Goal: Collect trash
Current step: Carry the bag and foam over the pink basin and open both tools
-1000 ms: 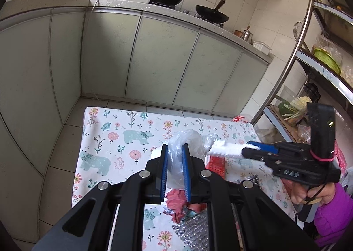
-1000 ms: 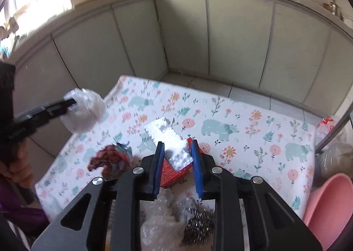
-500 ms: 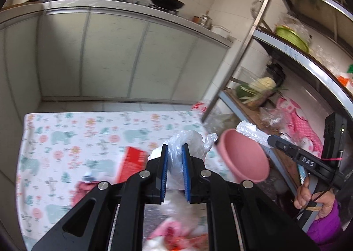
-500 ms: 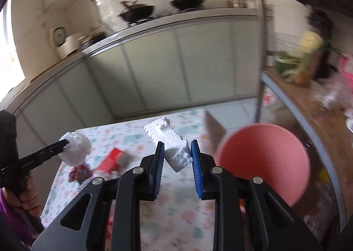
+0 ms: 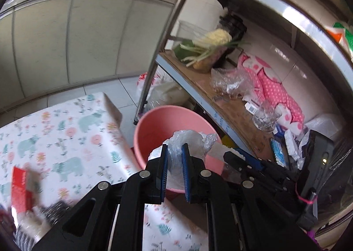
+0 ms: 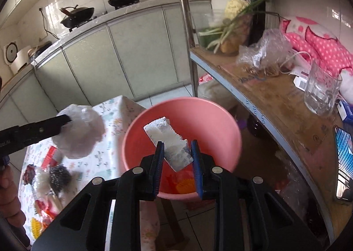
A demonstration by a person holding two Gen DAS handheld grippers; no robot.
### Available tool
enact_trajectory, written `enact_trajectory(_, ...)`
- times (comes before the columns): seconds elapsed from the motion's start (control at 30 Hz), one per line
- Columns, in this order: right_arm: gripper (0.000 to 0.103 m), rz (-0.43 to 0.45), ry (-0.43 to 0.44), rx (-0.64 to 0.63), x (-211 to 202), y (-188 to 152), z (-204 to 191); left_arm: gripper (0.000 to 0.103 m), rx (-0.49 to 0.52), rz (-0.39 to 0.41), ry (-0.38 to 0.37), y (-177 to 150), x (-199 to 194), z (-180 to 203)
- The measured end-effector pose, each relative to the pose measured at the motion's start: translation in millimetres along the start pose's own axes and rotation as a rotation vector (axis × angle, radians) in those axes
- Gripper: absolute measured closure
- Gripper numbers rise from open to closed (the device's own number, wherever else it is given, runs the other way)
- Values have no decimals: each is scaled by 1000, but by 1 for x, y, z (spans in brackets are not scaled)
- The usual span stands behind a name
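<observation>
My left gripper (image 5: 174,154) is shut on a crumpled clear plastic bag (image 5: 189,140) and holds it over the near rim of a pink bin (image 5: 152,125) beside the table. My right gripper (image 6: 177,151) is shut on a white foam block (image 6: 167,140) and holds it above the pink bin (image 6: 198,118). The bin has red and orange trash at its bottom (image 6: 183,182). In the right wrist view the left gripper (image 6: 64,122) with the bag (image 6: 81,132) is left of the bin. The right gripper (image 5: 240,156) shows in the left wrist view.
The table with the floral cloth (image 5: 66,140) carries more trash: a red packet (image 5: 21,184), a steel scourer (image 6: 59,178) and wrappers (image 6: 44,211). A metal shelf rack (image 6: 275,101) with a glass mug (image 6: 320,90), vegetables and bags stands right of the bin. Kitchen cabinets stand behind.
Both grippers swung right from over the table to over the pink bin, each still holding its item. The bin now sits right under both.
</observation>
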State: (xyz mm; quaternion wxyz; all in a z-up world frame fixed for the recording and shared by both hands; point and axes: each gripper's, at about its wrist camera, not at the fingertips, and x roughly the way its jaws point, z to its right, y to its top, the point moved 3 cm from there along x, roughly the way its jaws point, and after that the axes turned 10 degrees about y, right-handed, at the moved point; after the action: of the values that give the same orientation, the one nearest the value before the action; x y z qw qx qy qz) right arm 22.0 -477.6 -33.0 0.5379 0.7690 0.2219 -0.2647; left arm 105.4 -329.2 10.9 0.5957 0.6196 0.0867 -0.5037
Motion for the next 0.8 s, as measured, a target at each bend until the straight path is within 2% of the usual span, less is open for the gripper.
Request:
enact_trajectory(0.1,77,-21,-3,-2,11,-4,6,90,29,-35,17,3,34,9)
enact_trajectory(0.17,76,-27,0,4,15,-4,7,88,14,-59,28,5,50,9)
enact_trajectory(0.27,75,-42,4,0,23,-5,9,72,-32,-113,26,4,63,3)
enact_trajectory(0.33,74,-44,6,-4,25,-4,9,67,-39,-107,10,5,64,2)
enact_trajectory(0.43,69,-38,20,-1,26,-3,10,63,-25,-84,8,8,61,3)
enact_trajectory(0.57,68,-7,39,-9,17,0,6,63,-23,-66,4,11,49,3)
enact_trajectory(0.8,68,63,124,-87,-13,-2,-37,63,26,21,79,5,-3,-5)
